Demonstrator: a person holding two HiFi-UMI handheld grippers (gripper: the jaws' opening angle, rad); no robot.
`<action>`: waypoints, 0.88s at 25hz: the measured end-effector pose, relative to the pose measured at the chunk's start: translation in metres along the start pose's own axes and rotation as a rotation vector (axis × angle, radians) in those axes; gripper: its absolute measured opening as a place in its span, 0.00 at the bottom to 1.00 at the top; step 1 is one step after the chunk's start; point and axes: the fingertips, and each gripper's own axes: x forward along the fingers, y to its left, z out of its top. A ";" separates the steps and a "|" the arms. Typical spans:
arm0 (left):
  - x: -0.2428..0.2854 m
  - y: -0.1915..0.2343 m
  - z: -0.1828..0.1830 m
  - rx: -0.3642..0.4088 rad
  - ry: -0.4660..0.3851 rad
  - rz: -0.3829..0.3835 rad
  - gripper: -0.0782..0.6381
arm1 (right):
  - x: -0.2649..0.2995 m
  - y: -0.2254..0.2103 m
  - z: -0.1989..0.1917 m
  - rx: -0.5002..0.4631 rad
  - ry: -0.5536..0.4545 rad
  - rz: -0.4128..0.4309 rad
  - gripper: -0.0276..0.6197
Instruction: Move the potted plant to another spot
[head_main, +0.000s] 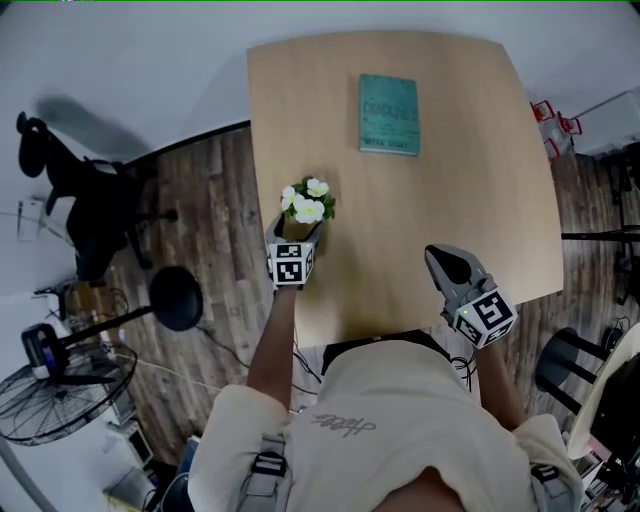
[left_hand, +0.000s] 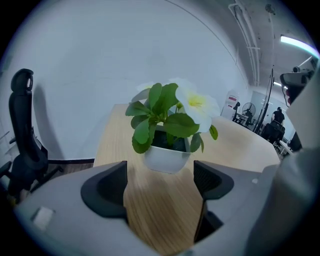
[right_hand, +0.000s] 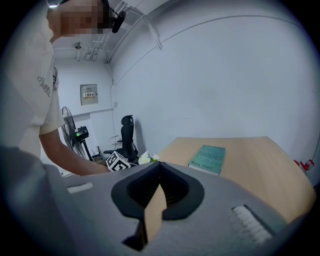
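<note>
Has the left gripper spread wide and aimed at the potted plant near the left edge of the table, stopping just short of the white pot, probably to close on it. Holds the right gripper pinched together on nothing, idle over the near edge. Shows dark soil and green leaves with white flowers filling that pot.

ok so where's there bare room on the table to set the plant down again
The table is bare right of the book out to the right edge, across the middle between book and right gripper, and in the far left corner beside the book. Crowded only at the left edge, around the plant and left gripper.
</note>
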 end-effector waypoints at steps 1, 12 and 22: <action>0.002 0.001 0.002 0.001 -0.002 0.002 0.70 | 0.001 -0.002 -0.001 0.004 0.002 -0.003 0.05; 0.018 -0.002 0.019 0.020 -0.032 0.012 0.71 | 0.013 -0.009 -0.006 0.015 0.027 0.001 0.05; 0.035 -0.003 0.029 0.069 -0.041 0.033 0.71 | 0.012 -0.022 -0.010 0.033 0.029 -0.025 0.05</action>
